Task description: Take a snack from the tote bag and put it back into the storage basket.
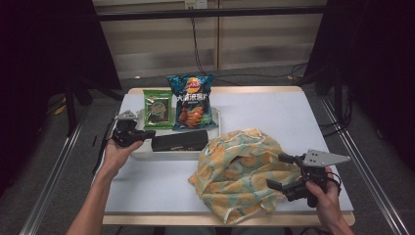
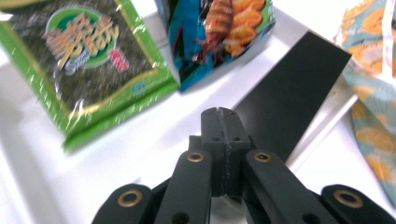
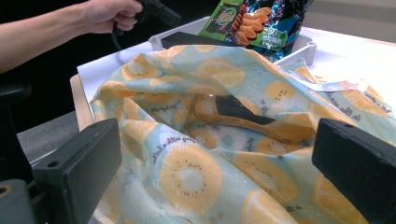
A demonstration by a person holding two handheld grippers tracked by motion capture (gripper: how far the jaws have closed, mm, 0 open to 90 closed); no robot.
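Beside the crumpled fruit-print fabric bag (image 1: pixel 242 171), the right gripper (image 1: pixel 284 172) is held open; over the white tray (image 1: pixel 171 154), the left gripper (image 1: pixel 149 133) is closed, empty.

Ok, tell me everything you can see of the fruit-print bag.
The fruit-print bag is soft, crumpled fabric, pale blue-green with orange and yellow citrus slices. It lies slumped on the table's white top, near the front edge, its mouth gaping; in the right gripper view a dark, yellow-edged item lies inside. Its far side reaches the white tray. The right gripper, jaws open, straddles its right edge.
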